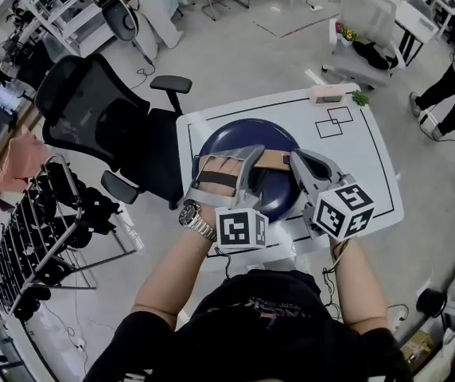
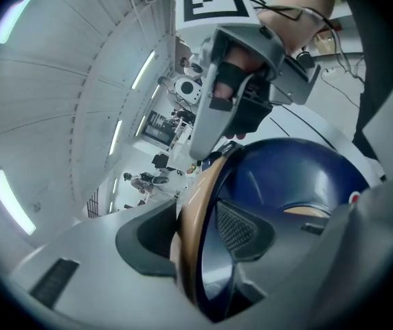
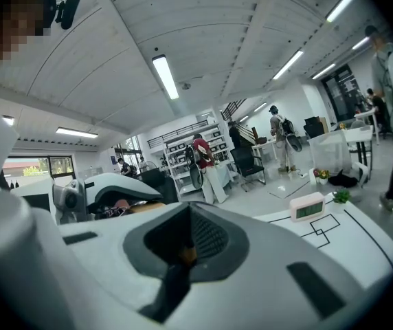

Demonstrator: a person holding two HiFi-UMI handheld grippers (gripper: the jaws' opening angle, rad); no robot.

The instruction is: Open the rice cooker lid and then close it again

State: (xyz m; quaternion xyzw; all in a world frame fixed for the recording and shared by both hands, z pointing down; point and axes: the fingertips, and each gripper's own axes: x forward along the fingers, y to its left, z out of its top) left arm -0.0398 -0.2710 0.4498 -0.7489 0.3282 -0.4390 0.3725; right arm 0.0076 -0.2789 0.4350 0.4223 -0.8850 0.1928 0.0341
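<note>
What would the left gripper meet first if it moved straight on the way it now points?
The tan handle, already between its jaws; beyond it, probably the blue lid, though depth is unclear.

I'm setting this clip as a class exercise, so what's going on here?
A person holding a gripper in each hand is working on a dark blue rice cooker on a white table. The left gripper has its jaws closed on the cooker's tan handle; the right gripper is shut at the handle's other end. The lid looks down.
</note>
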